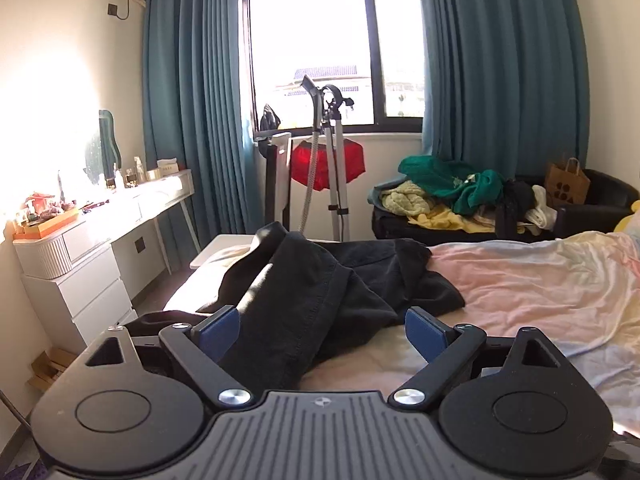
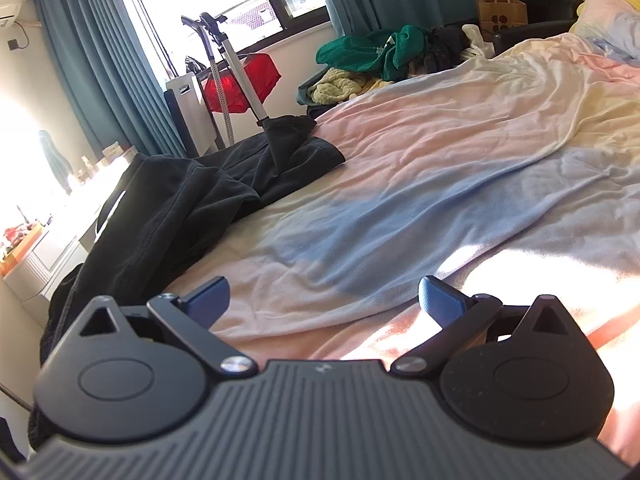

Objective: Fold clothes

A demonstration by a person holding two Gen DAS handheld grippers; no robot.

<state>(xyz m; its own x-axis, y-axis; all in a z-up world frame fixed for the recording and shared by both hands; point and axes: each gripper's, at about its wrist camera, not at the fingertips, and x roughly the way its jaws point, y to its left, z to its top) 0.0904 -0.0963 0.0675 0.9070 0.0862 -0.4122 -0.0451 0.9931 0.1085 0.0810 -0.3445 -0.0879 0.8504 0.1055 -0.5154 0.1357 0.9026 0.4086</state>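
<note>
A black garment (image 1: 320, 280) lies crumpled on the bed, spread over its near left part. It also shows in the right wrist view (image 2: 180, 200) at the left, draped over the bed's edge. My left gripper (image 1: 322, 330) is open, its blue pads on either side of a fold of the garment, just above it. My right gripper (image 2: 324, 300) is open and empty, over the pastel sheet (image 2: 440, 180), to the right of the garment.
A black sofa (image 1: 592, 216) behind the bed holds a pile of green and yellow clothes (image 1: 452, 188) and a paper bag (image 1: 566, 182). A garment steamer stand (image 1: 334, 152) is by the window. A white dresser (image 1: 100, 256) stands at the left.
</note>
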